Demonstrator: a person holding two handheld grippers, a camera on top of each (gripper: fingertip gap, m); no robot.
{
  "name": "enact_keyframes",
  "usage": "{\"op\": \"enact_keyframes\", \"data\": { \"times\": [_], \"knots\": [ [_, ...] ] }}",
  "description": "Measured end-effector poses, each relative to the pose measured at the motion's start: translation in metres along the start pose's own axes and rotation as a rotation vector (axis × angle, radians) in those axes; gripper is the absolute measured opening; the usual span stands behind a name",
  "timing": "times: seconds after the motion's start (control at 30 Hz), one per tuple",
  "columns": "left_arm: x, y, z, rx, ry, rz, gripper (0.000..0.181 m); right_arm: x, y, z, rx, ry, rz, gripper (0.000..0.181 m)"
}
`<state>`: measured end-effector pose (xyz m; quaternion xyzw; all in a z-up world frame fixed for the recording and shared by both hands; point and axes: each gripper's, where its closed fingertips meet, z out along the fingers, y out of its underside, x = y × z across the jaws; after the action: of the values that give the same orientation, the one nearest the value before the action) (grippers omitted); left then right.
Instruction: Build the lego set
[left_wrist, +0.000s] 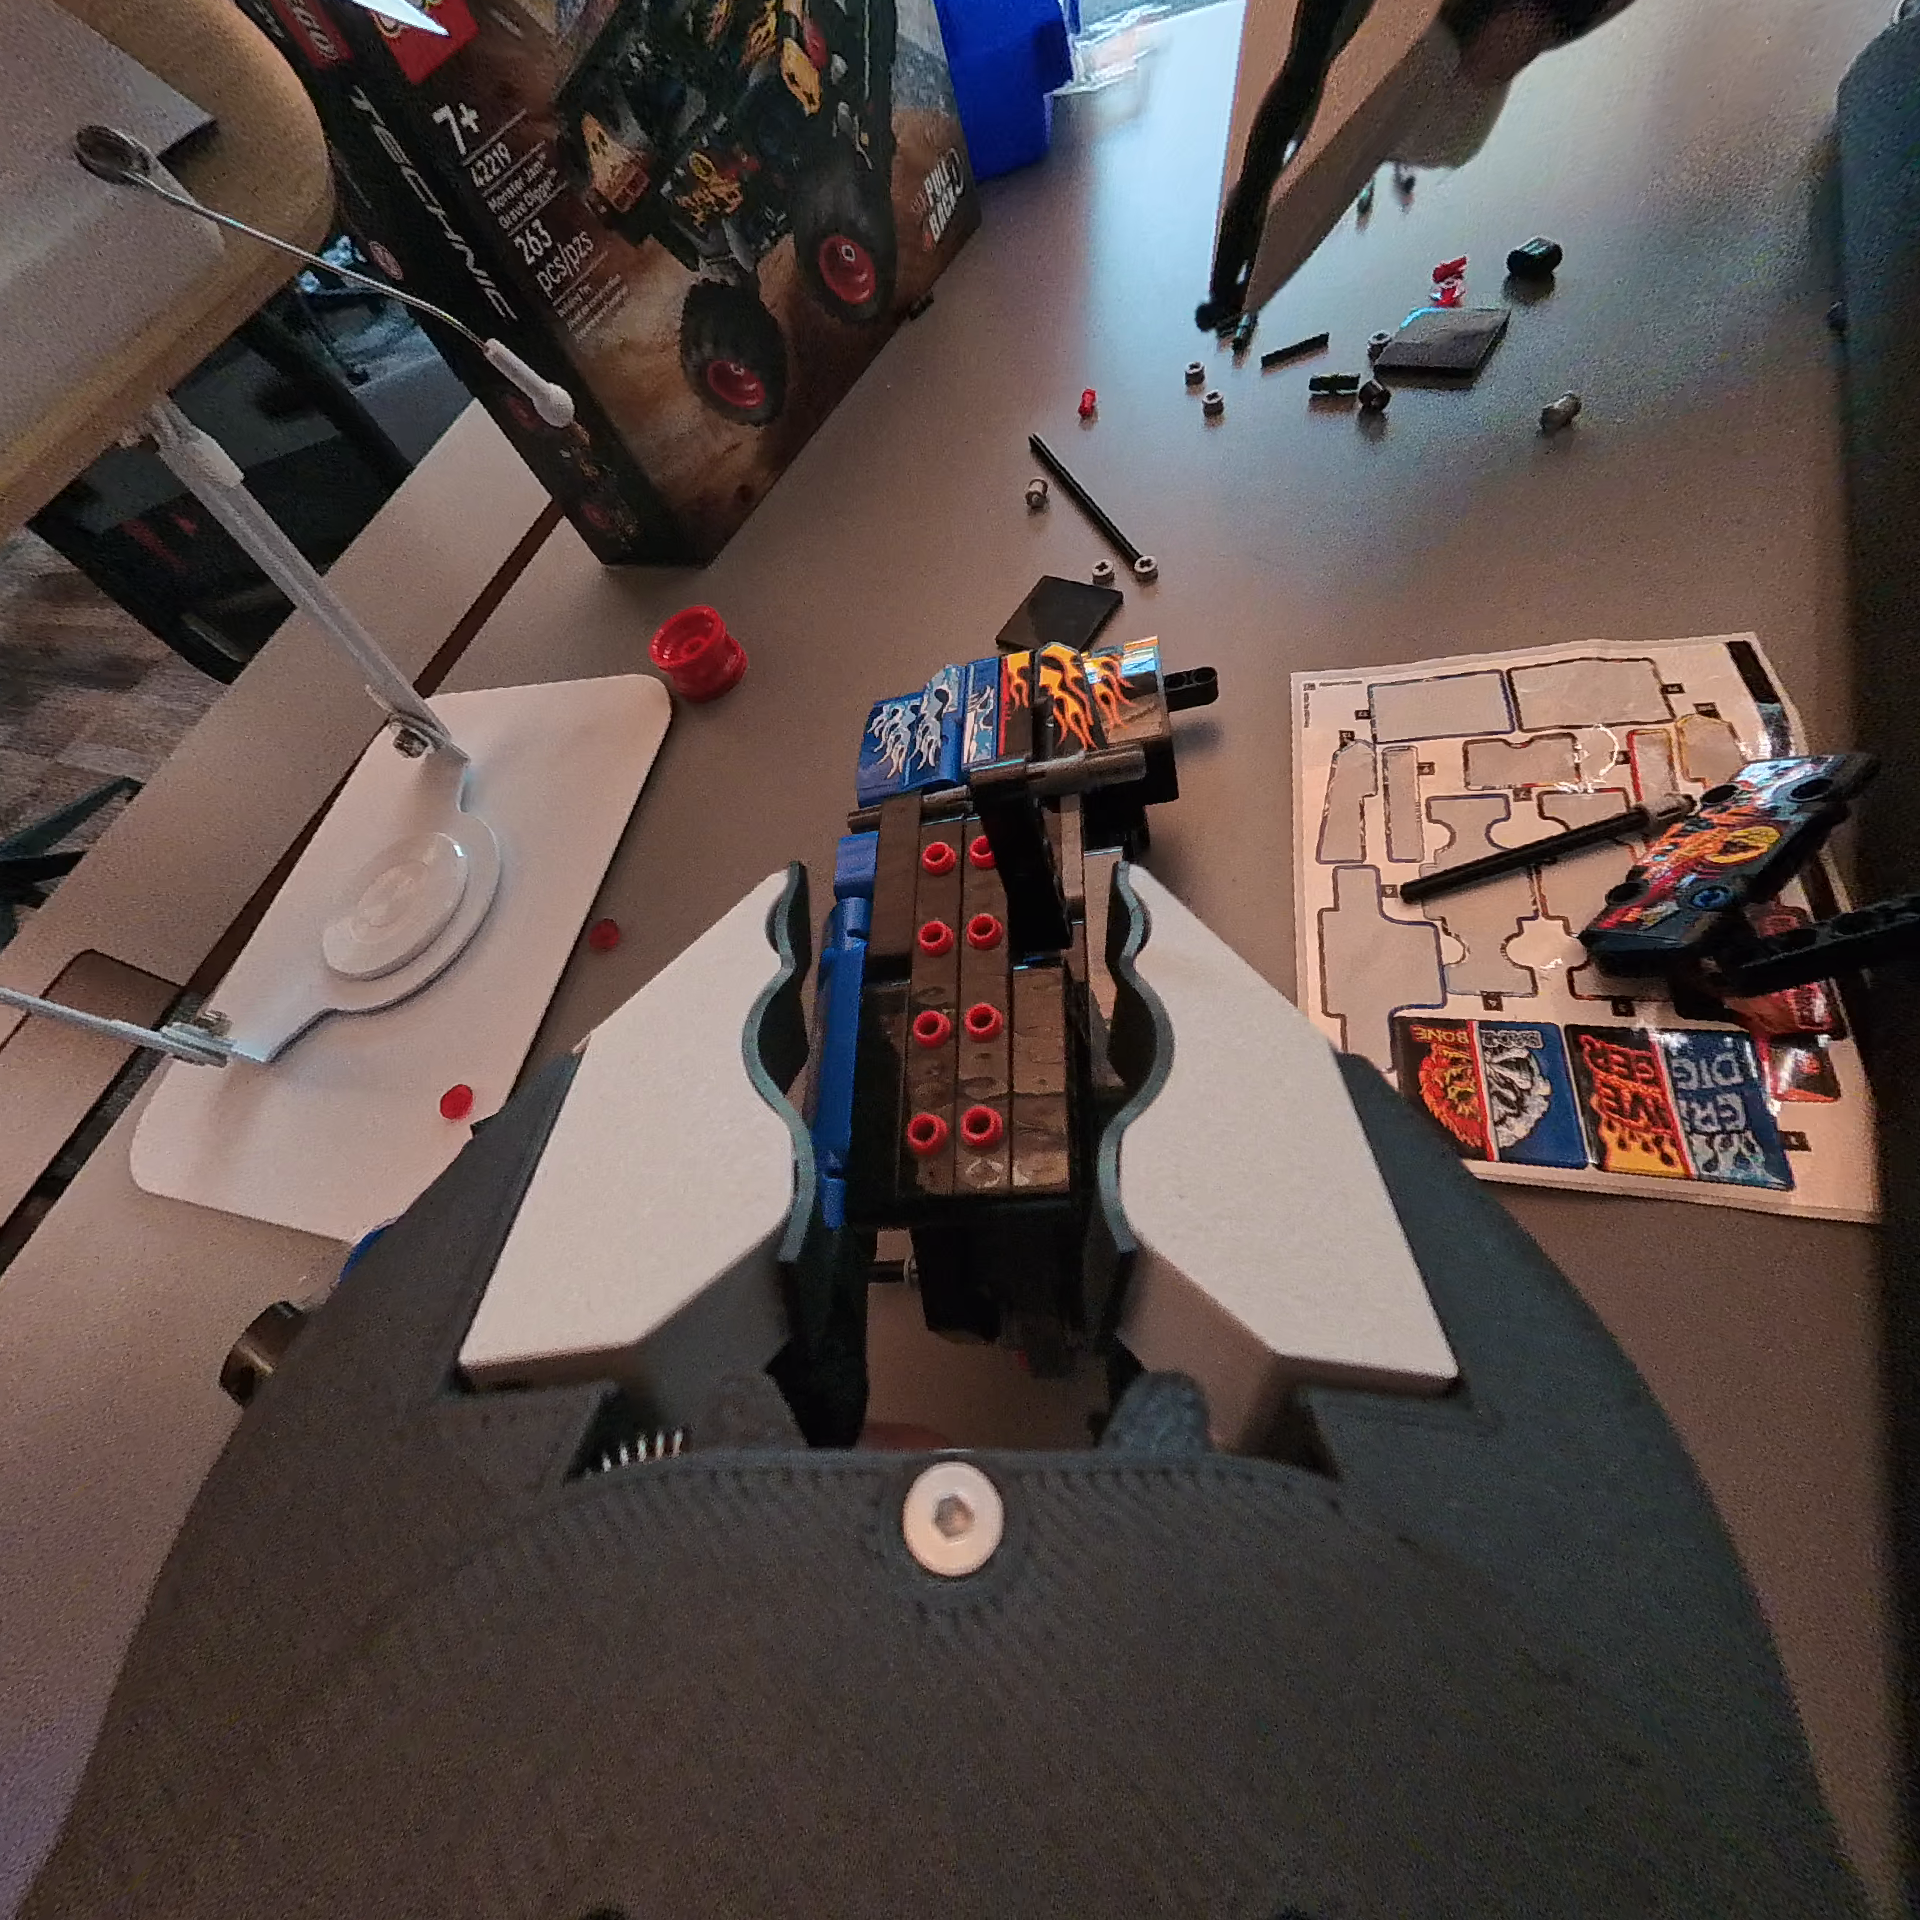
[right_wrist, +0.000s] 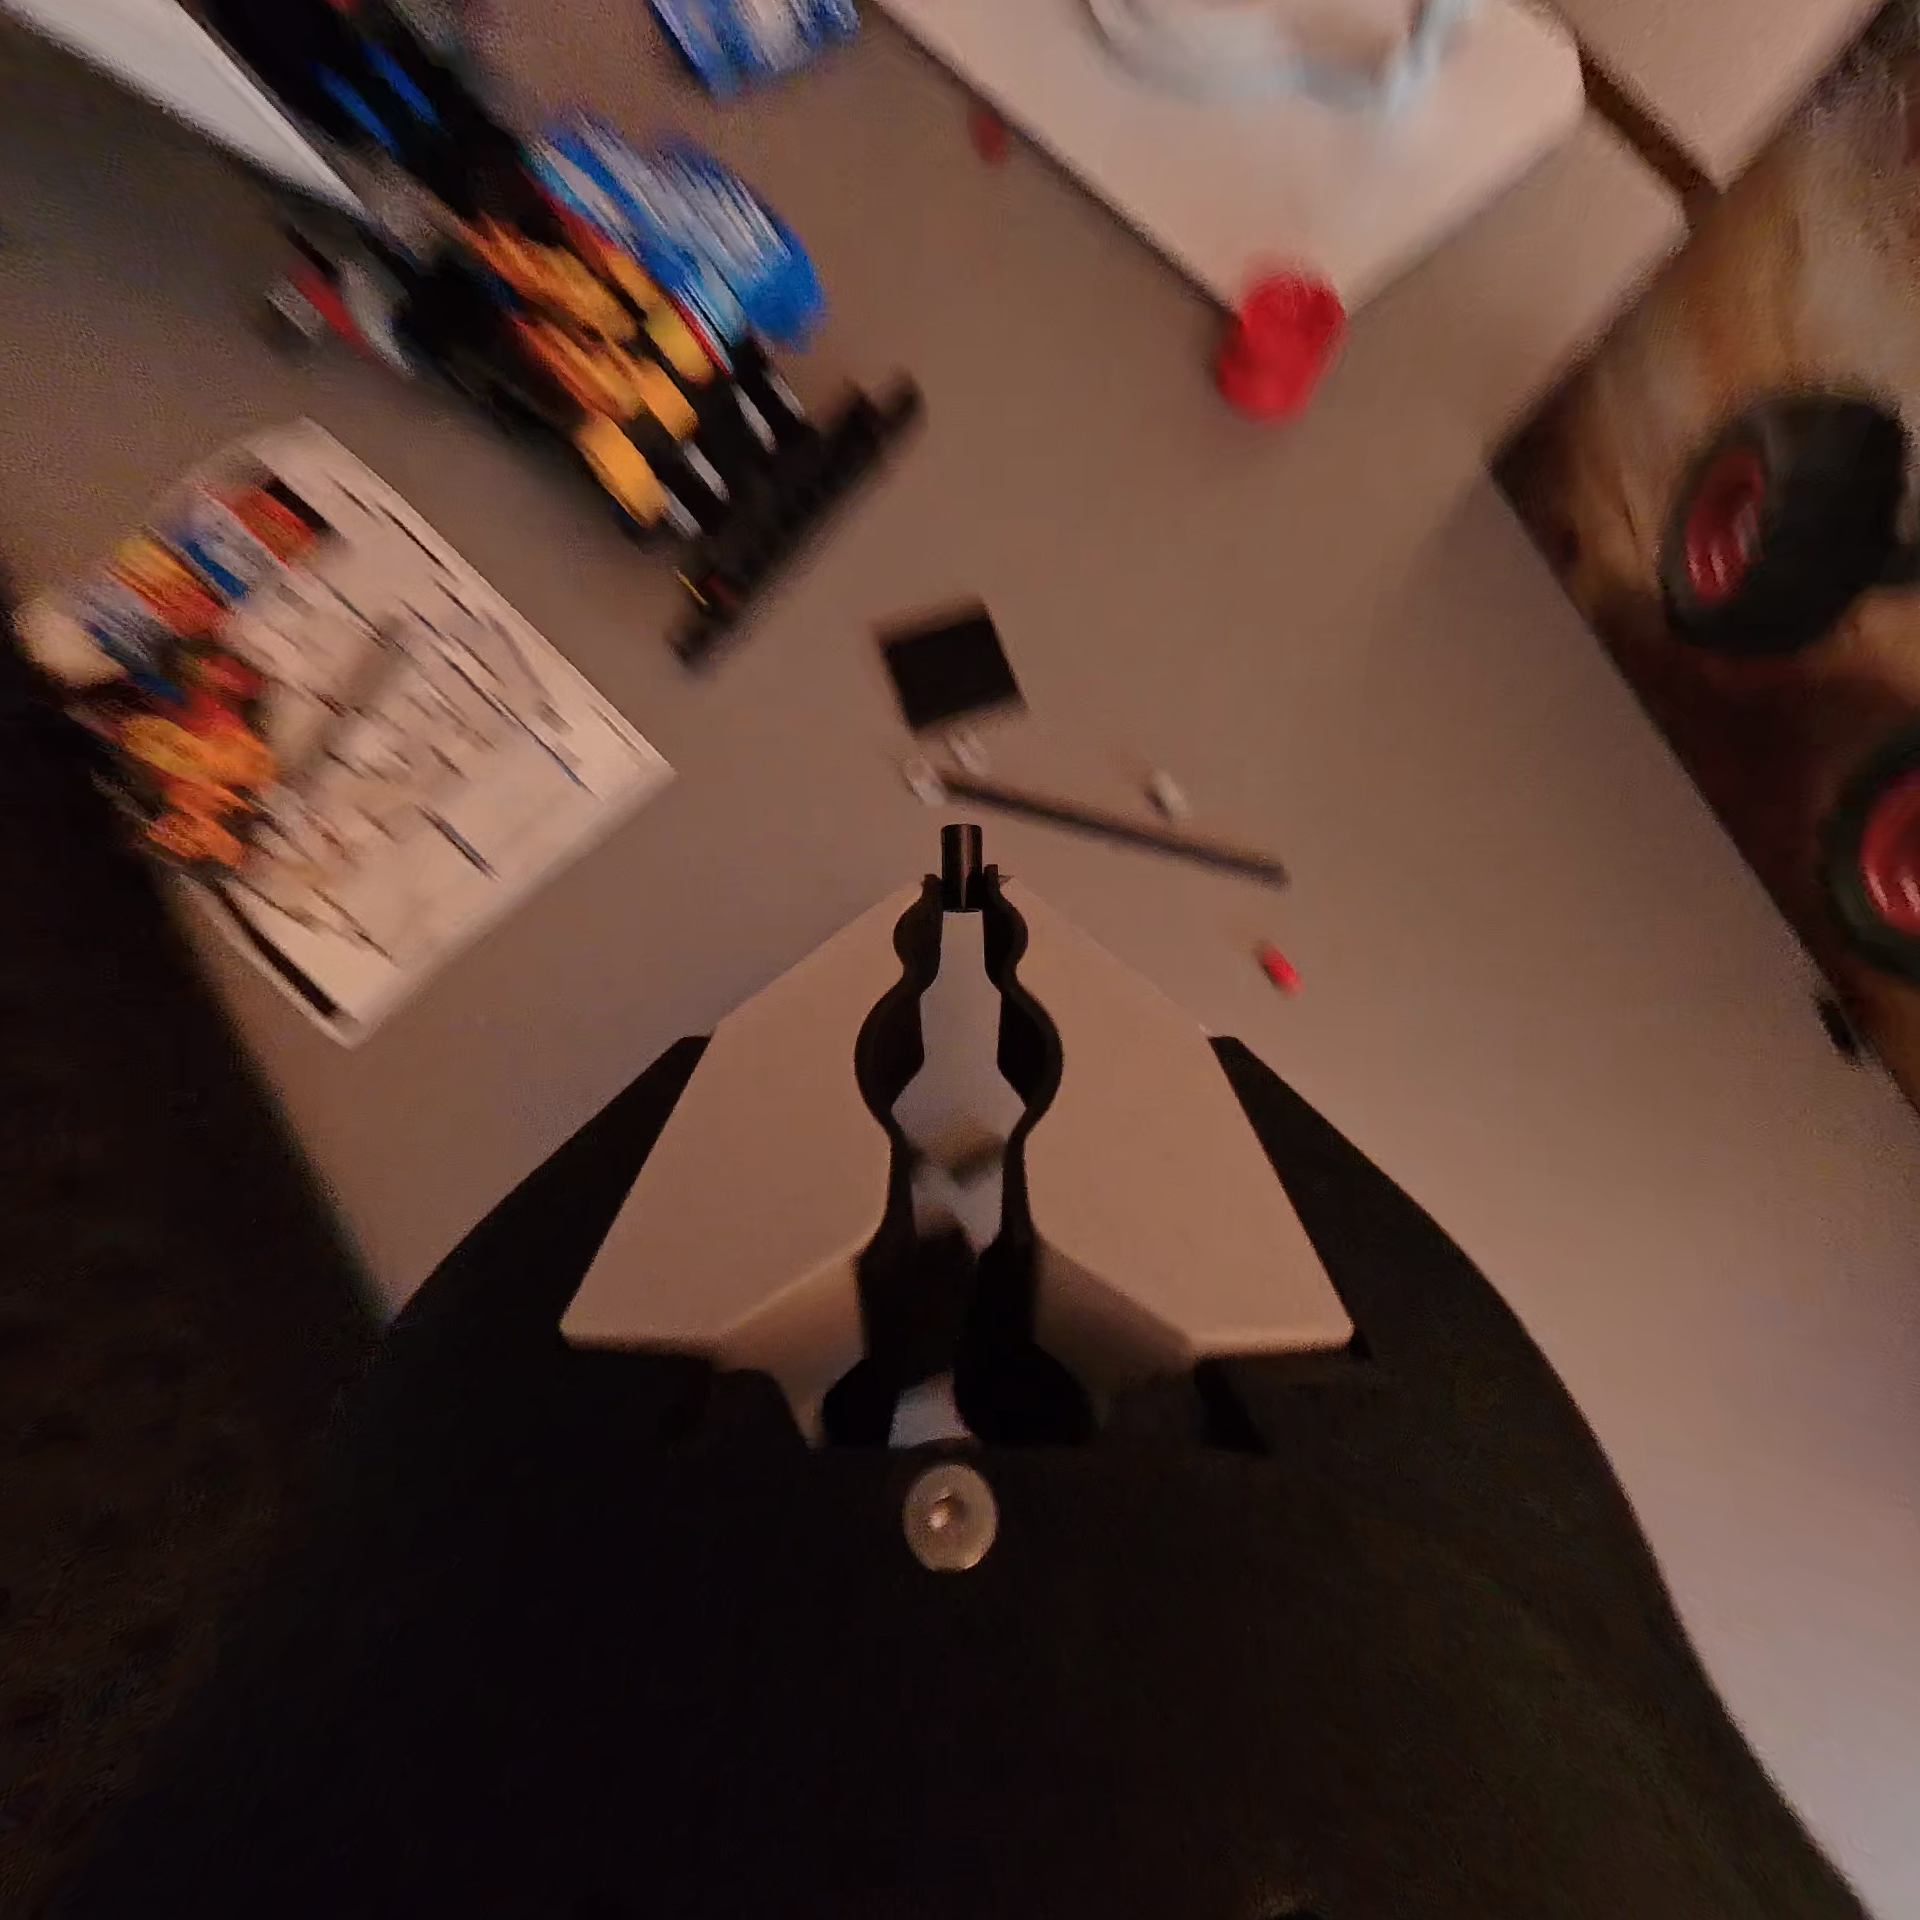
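Observation:
The black and blue lego truck body, with red pins on top and flame stickers at its far end, lies on the table between the fingers of my left gripper. A narrow gap shows between each pad and the model, so the left gripper is open around it. The model shows blurred in the right wrist view. My right gripper is shut on a small black pin that sticks out past its fingertips, above the table. The right gripper shows far off in the left wrist view.
The set's box stands at the back left. A red wheel hub, a black square panel, a black axle and loose small parts lie on the table. A sticker sheet bears a second sub-assembly. A white stand base is at the left. Across from one pair of fingers to the other is roughly 20 centimetres. The red wheel hub is about equally far from each gripper, around 20 centimetres. My right wrist view looks at it from another angle.

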<state>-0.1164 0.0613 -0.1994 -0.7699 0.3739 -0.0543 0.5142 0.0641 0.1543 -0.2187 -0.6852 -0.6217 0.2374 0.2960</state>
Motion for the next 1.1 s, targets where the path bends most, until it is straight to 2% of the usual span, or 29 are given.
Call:
{"op": "enact_keyframes", "data": {
  "times": [0.17, 0.27, 0.37, 0.5, 0.7, 1.1],
  "knots": [
    [0.001, -0.001, 0.003, -0.011, -0.016, -0.005, 0.050, -0.073, -0.092, 0.020, 0.209, -0.144, 0.017, 0.005],
    [0.000, -0.002, 0.004, -0.014, -0.059, -0.017, 0.047, -0.093, -0.116, 0.046, 0.237, -0.148, 0.044, 0.005],
    [0.001, -0.004, 0.006, -0.012, -0.101, -0.027, 0.047, -0.106, -0.124, 0.069, 0.216, -0.138, 0.048, 0.005],
    [0.001, -0.006, 0.009, -0.015, -0.134, -0.032, 0.047, -0.106, -0.127, 0.083, 0.195, -0.068, 0.066, 0.004],
    [0.000, -0.006, 0.010, -0.020, -0.154, -0.029, 0.048, -0.105, -0.130, 0.084, 0.214, -0.028, 0.106, 0.004],
    [0.000, -0.008, 0.012, -0.027, -0.203, 0.001, 0.047, -0.105, -0.133, 0.082, 0.247, -0.046, 0.271, 0.004]
  ]
}}
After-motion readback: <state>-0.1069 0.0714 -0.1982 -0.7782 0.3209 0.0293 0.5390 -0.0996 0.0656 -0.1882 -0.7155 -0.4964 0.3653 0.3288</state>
